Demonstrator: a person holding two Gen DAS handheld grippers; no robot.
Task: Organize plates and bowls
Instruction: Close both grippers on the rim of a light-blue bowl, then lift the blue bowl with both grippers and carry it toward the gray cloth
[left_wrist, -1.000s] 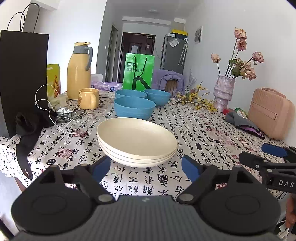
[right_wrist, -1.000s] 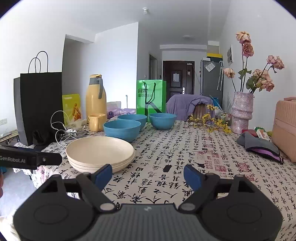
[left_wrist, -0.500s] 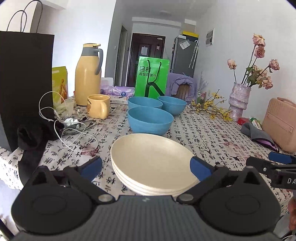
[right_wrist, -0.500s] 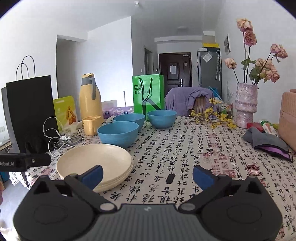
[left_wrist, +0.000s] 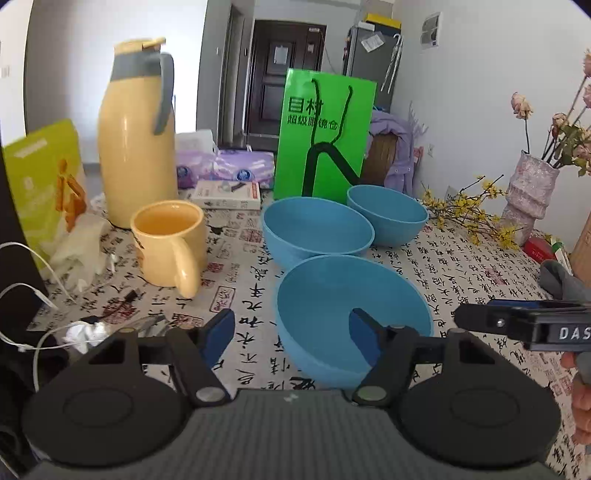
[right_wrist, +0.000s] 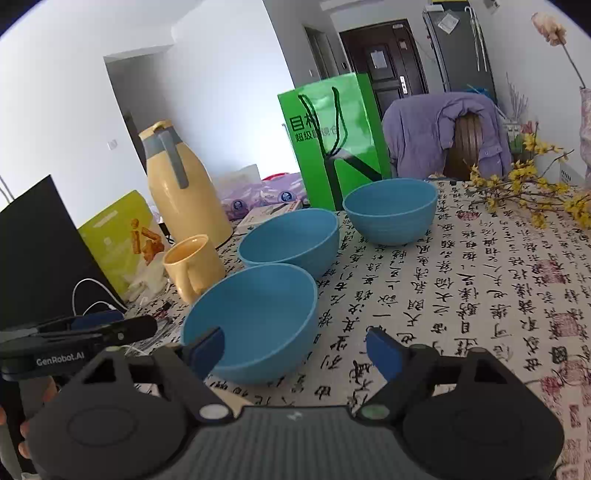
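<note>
Left hand-held gripper (left_wrist: 291, 332) spread, jaws just been narrowing, nothing pinched: its right pad hangs over the near blue bowl (left_wrist: 352, 317), left pad outside the rim. Right hand-held gripper (right_wrist: 295, 349) also spread and just been narrowing, empty, its left pad over the same bowl's rim. "GenRobot.AI" reads on the left unit's side, "DAS" on the right's, rest cut off. Middle blue bowl (left_wrist: 317, 230) sits at 12 o'clock of the near one, just beside it; far blue bowl (left_wrist: 388, 218) at 1 o'clock. Plates are out of frame. Green paper bag (left_wrist: 325, 136) behind the bowls carries Chinese print, too soft to read. Yellow mug (left_wrist: 171, 245) at 10 o'clock, yellow thermos (left_wrist: 138, 140) beyond. Table (right_wrist: 480, 295) wears a calligraphy-print cloth. Dark door (left_wrist: 284, 77) down the hall.
</note>
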